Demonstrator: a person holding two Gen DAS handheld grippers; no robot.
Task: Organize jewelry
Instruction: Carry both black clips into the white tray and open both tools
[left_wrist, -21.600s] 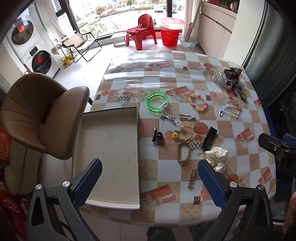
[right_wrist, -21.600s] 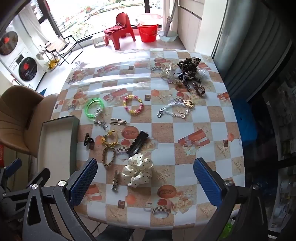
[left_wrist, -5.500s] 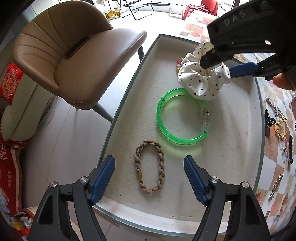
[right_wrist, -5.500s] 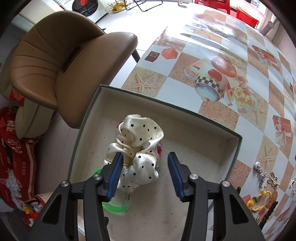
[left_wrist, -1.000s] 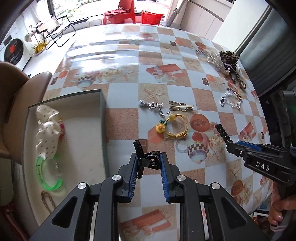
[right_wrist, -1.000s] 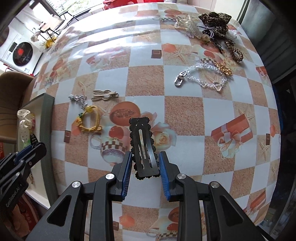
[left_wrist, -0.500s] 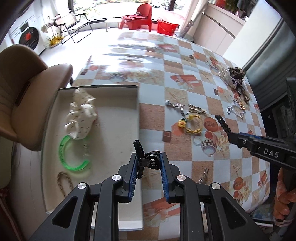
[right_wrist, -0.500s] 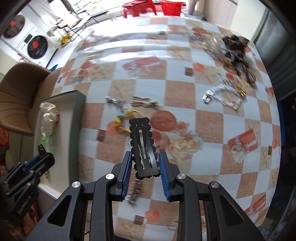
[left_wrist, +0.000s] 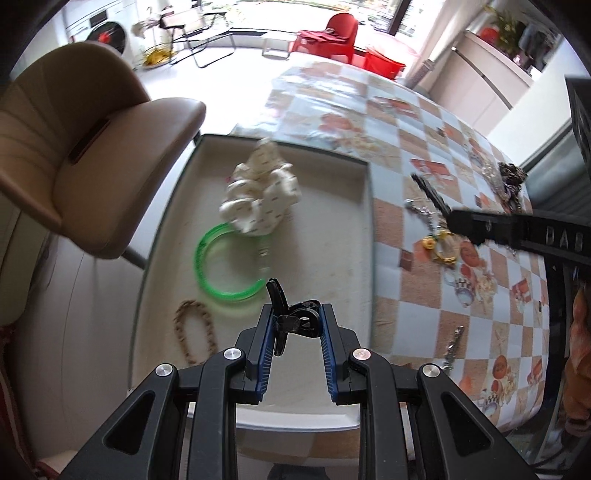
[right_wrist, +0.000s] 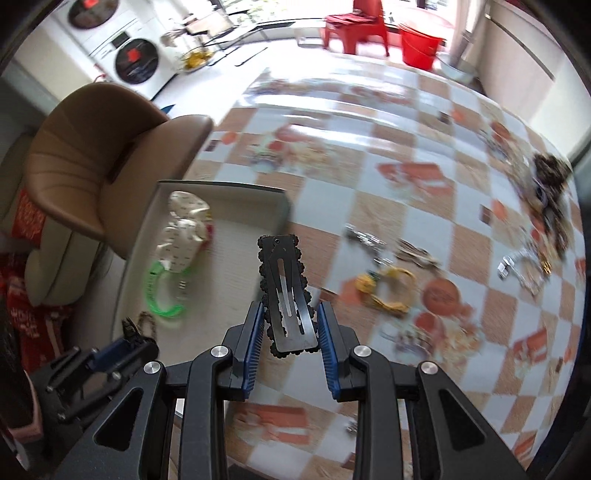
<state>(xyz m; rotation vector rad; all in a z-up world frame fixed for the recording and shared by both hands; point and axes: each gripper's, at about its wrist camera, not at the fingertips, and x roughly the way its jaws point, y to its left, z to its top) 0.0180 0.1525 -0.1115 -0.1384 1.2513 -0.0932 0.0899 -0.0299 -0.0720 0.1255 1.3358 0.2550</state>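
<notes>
My left gripper is shut on a small black claw clip and holds it above the near part of the grey tray. In the tray lie a white dotted scrunchie, a green bangle and a braided brown band. My right gripper is shut on a flat black scalloped hair clip, held above the tray's right edge. The right gripper also shows in the left wrist view, over the table.
Loose jewelry lies on the checkered tablecloth: a yellow cord bracelet, silver pieces, a chain bracelet, a leopard scrunchie pile and a metal clip. A brown chair stands left of the tray.
Both grippers have swung left toward the tray, each still holding its clip. The left one is now over the tray's near end; the view is blurred by motion.
</notes>
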